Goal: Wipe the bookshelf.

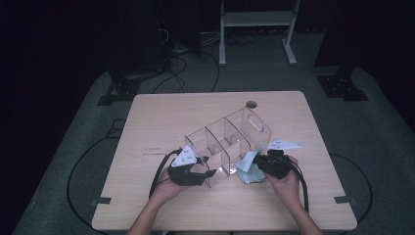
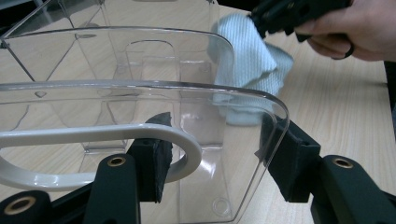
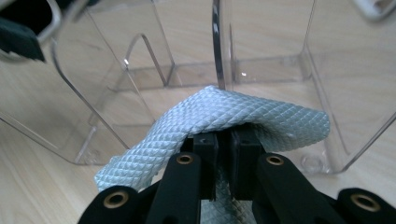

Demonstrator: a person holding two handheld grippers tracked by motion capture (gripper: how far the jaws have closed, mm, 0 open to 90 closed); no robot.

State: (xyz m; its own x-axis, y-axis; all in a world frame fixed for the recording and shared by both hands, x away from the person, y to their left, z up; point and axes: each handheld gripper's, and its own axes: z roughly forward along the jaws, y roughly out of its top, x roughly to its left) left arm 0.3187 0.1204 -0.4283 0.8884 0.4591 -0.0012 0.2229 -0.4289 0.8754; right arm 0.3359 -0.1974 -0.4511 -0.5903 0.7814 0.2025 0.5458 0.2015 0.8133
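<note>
Cloth (image 3: pixel 215 116) — quilted, soft — against clear organizer (image 1: pixel 227 142)

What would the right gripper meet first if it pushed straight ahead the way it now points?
Most likely the clear plastic divided organiser: the pale blue waffle-weave cloth pinched by the right gripper already lies against a divider's edge, though depth is uncertain.

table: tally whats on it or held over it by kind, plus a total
clear divided organizer: 1
light blue cloth: 1
grippers: 2, left gripper and right gripper
total: 4
</note>
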